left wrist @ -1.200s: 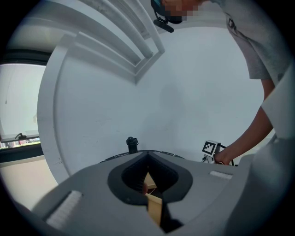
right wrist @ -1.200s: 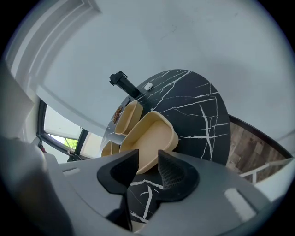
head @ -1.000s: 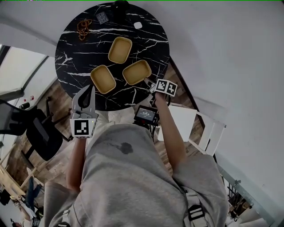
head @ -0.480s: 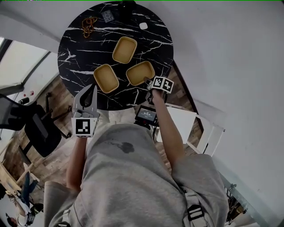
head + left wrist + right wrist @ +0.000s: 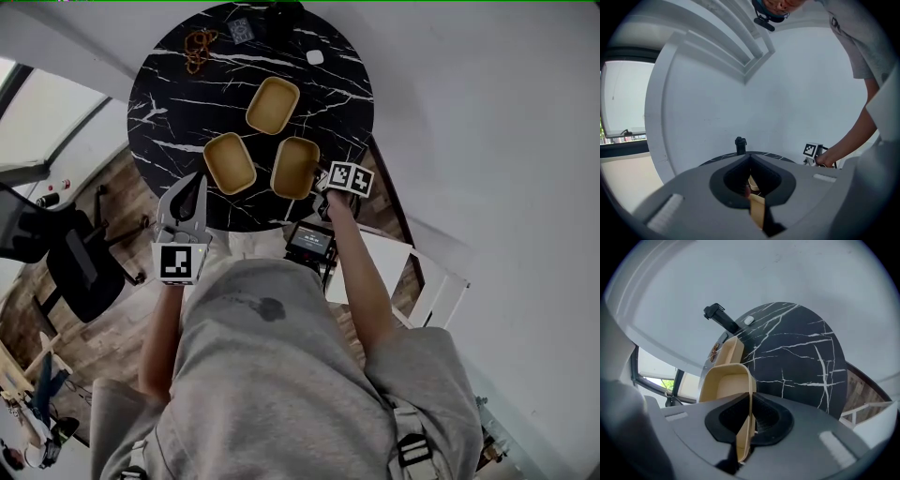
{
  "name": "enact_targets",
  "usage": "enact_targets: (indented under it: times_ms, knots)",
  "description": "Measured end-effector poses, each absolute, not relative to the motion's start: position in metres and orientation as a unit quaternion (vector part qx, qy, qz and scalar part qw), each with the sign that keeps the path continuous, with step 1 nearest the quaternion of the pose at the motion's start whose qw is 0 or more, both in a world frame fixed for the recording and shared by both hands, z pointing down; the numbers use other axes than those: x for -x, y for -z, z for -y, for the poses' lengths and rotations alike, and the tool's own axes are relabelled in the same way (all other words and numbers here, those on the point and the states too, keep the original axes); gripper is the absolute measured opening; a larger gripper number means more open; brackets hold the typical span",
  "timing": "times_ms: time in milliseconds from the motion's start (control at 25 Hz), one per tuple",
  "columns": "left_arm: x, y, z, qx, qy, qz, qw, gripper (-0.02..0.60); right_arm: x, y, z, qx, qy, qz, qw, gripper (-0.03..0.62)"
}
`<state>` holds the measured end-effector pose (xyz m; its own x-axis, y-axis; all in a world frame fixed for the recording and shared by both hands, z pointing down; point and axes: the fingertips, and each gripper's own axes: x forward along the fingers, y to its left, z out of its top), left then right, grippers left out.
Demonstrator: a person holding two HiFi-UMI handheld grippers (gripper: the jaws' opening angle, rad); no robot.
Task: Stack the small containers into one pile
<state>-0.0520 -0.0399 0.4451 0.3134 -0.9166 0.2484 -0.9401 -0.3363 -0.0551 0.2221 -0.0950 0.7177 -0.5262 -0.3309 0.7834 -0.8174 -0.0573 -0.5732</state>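
Observation:
Three tan shallow containers lie on the round black marble table (image 5: pixel 169 103): a far one (image 5: pixel 273 104), a left one (image 5: pixel 230 162) and a right one (image 5: pixel 295 167). My right gripper (image 5: pixel 322 184) has just been closing and is now shut on the right container's near wall. In the right gripper view that wall (image 5: pixel 746 427) stands pinched between the pads, with the tray (image 5: pixel 724 383) stretching away and the far container (image 5: pixel 730 348) beyond it. My left gripper (image 5: pixel 193 184) hovers at the table's near edge, shut and empty, short of the left container. The left gripper view shows only a tan sliver (image 5: pixel 756 212) past the closed jaws.
At the table's far edge lie a brown beaded chain (image 5: pixel 197 42), a small dark card (image 5: pixel 241 30), a white pebble-like piece (image 5: pixel 315 57) and a black upright object (image 5: pixel 719 317). A white stool (image 5: pixel 398 267) stands to the right, a black chair (image 5: pixel 66 267) to the left.
The right gripper reached the right container's near end and closed on its wall. That container has swung from lying slantwise to pointing away from me. The left gripper stayed put.

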Motion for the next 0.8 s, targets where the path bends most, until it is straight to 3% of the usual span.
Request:
enact_targets:
  times_ms: [440,800]
  knots:
    - [0.071,-0.444,0.042,-0.795,-0.102,0.595,0.059,-0.003,-0.131,-0.634,0.119,-0.331,-0.513,0.763,0.212,0.031]
    - [0.102,-0.449,0.039,-0.77,-0.077,0.628,0.084,-0.003,-0.067,-0.628,0.113,-0.253,-0.504,0.794,0.225,0.031]
